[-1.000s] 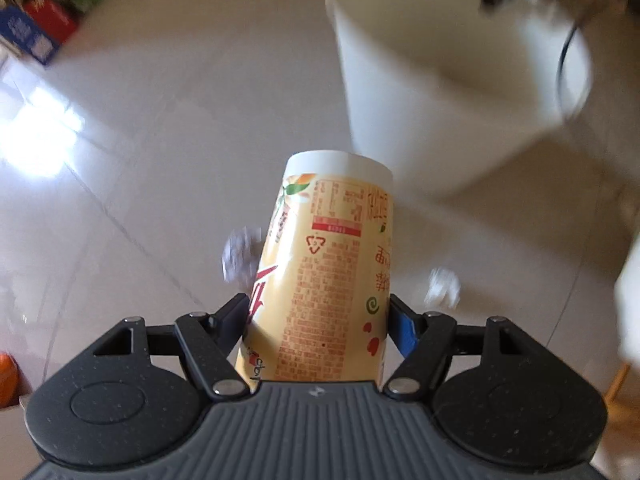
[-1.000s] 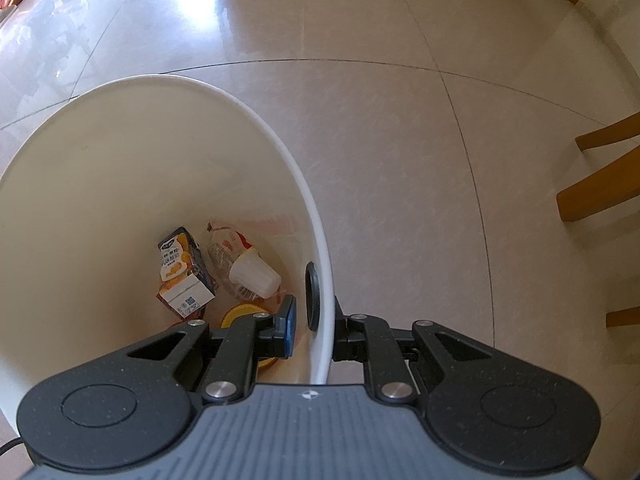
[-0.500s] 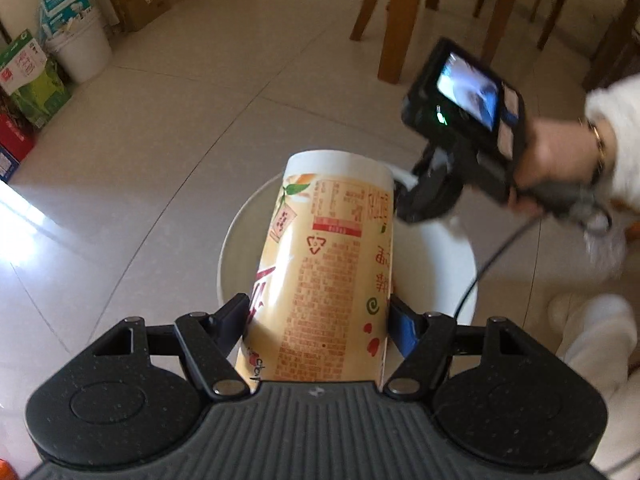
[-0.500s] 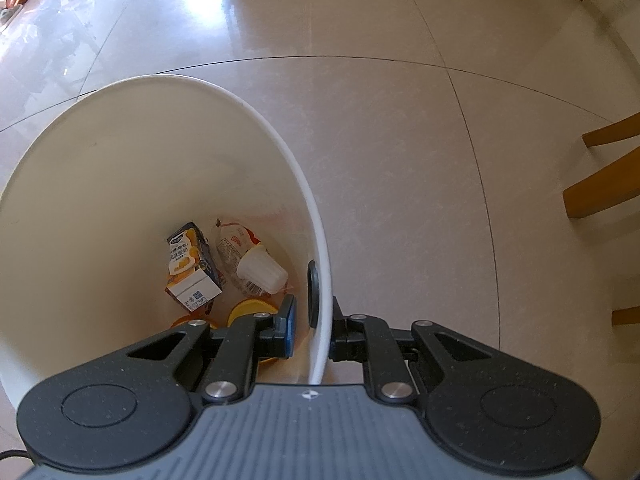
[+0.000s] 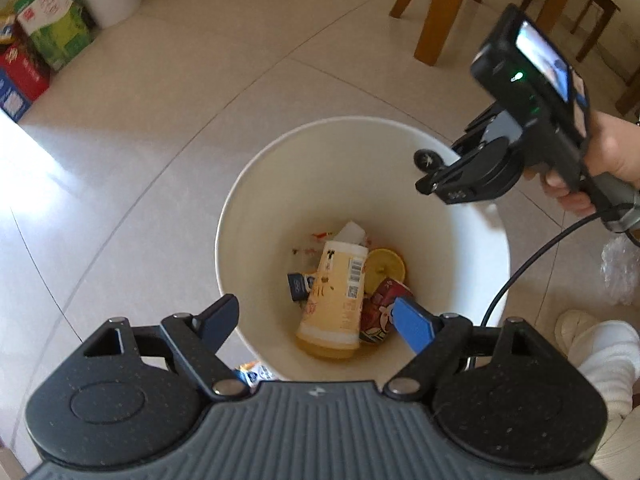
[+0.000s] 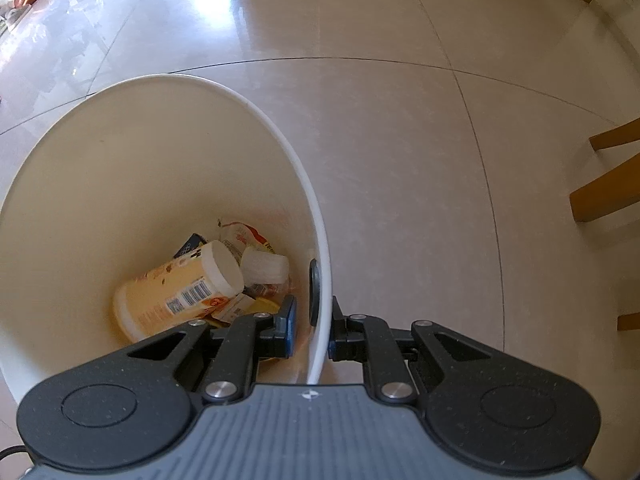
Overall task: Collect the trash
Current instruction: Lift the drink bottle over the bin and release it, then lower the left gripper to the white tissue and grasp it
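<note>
A white trash bin [image 5: 240, 200] stands on the tiled floor, and its rim [image 6: 260, 112] also fills the right wrist view. The yellow printed cup [image 5: 336, 300] lies on its side at the bottom of the bin, also seen as the cup [image 6: 176, 296]. My left gripper [image 5: 316, 312] hangs above the bin. Its jaws are opening, and nothing is between them. My right gripper [image 6: 314, 320] is shut on the bin's rim, one finger inside and one outside. From the left wrist view that right gripper [image 5: 430, 164] sits at the far right rim, held by a hand [image 5: 612, 160].
In the bin lie a red can [image 5: 384, 308], a yellow round piece [image 5: 386, 266] and a blue carton [image 5: 298, 284]. A small wrapper [image 5: 252, 372] lies on the floor by the bin. Wooden chair legs [image 5: 436, 12], cardboard boxes [image 5: 52, 32], crumpled plastic [image 5: 620, 272] and a white-socked foot [image 5: 600, 352] surround it.
My left gripper travelled from beside the bin to above it, then opened, and the yellow cup fell into the bin. The right gripper kept its hold on the rim.
</note>
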The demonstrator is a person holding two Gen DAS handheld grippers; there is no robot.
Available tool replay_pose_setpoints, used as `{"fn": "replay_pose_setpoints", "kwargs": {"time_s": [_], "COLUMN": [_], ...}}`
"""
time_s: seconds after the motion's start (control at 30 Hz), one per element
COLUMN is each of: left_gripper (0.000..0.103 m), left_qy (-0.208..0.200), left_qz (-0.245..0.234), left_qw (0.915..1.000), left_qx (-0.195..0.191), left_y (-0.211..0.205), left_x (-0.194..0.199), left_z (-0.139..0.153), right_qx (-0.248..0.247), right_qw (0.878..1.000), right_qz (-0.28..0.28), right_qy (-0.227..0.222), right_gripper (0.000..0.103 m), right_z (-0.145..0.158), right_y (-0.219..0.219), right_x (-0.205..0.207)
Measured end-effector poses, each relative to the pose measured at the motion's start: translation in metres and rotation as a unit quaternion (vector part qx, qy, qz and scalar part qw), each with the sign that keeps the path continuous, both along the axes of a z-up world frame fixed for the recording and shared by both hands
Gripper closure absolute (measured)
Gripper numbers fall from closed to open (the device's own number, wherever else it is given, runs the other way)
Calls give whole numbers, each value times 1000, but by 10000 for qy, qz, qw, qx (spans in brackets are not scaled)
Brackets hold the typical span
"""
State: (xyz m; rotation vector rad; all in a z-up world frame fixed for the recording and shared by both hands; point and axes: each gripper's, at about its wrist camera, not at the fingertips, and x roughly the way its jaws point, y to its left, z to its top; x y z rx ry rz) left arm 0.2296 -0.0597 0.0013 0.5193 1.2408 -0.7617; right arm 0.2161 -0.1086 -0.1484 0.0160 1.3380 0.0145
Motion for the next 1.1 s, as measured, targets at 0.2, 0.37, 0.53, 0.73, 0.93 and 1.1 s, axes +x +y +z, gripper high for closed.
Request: {"fn": "replay_pose_setpoints", "kwargs": {"time_s": [0.2,0.37,0.53,0.73,0.93,1.1], "left_gripper": [18,12,11,9,10,15], "left_qy": [-307,-843,-924,-778,-158,136], "left_qz": [138,333,859,1033,901,689], "left_qw": [9994,9958,9916,9916,9958,9975], "left_qx": [-88,-154,-297,-58,-47,25], "left_y": [16,46,84,104,104,100], "left_x": [-19,-35,-50,-78,-111,-136], "left_z": [-6,-4,-24,-90,-161,-203], "right_qx": [60,129,111,9,-144,-188], "right_qw": [10000,9999,9999,10000,9999,9998], "right_qz": [0,-50,-33,10,53,26], "right_qy": [-21,-62,-82,-53,-22,5], "right_gripper": [86,86,86,87,90,92], "right_z": [0,0,-2,-1,-2,-5], "right_y": [-4,-8,-8,-4,3,3], "right_x": [-1,-2,-4,-3,0,1]}}
